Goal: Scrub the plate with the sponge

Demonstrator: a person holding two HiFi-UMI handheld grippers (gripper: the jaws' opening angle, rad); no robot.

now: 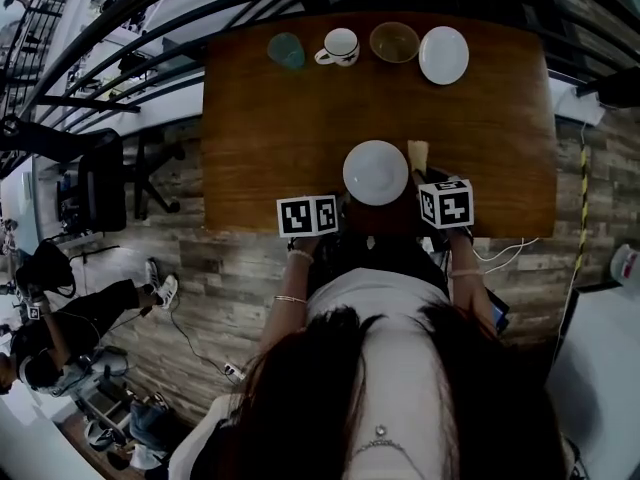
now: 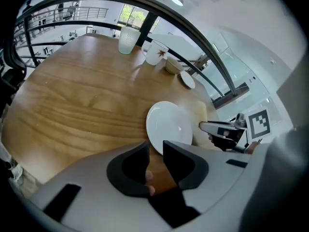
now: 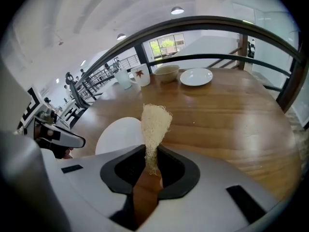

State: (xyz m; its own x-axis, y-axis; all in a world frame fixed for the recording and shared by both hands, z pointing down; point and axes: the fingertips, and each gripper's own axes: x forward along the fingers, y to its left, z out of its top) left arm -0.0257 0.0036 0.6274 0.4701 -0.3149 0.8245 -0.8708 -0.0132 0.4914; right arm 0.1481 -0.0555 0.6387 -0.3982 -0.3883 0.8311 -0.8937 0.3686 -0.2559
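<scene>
A white plate (image 1: 375, 172) lies near the front edge of the wooden table (image 1: 260, 118). My left gripper (image 2: 155, 146) is open at the plate's (image 2: 169, 124) near left rim. The rim lies at the gap between the fingertips, and the pads do not press on it. My right gripper (image 3: 153, 151) is shut on a pale fibrous sponge (image 3: 155, 124), which stands up out of the jaws. It is held just right of the plate (image 3: 118, 134). From the head view the sponge (image 1: 417, 153) sits by the plate's right edge.
Along the table's far edge stand a teal cup (image 1: 286, 50), a white mug (image 1: 340, 46), a bowl (image 1: 394, 41) and a second white plate (image 1: 443, 55). A dark railing runs behind the table. A person sits on the floor at the left (image 1: 60, 338).
</scene>
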